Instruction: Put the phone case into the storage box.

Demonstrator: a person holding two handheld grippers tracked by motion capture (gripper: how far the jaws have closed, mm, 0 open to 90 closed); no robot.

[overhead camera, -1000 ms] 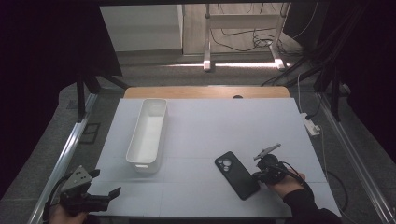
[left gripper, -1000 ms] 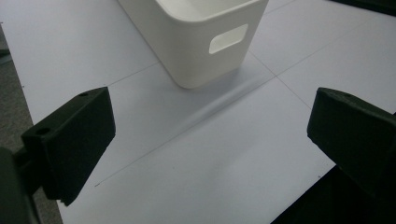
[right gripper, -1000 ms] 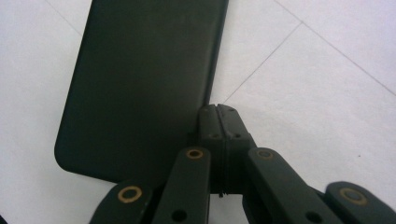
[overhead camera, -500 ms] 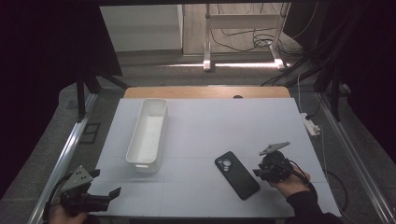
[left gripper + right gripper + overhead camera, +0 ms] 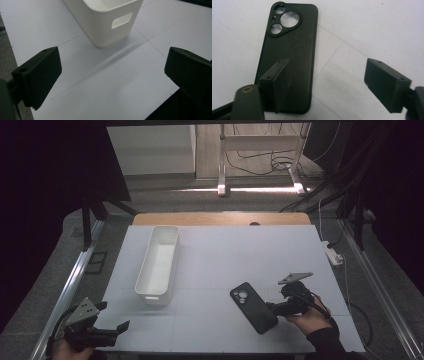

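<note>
Your right gripper [image 5: 322, 82] has just been opening its jaws since a second ago; they now stand wide, nothing pinched, one jaw over the phone case [image 5: 253, 306] lying flat near the table's front edge. It's light, thin, flexible: pinch across a long edge.

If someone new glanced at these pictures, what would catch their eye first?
Probably the black phone case, lying flat near the table's front right, beside the right gripper, whose jaws have just been opening with nothing between them. Next, the long white bin at mid-left on the pale table.
</note>
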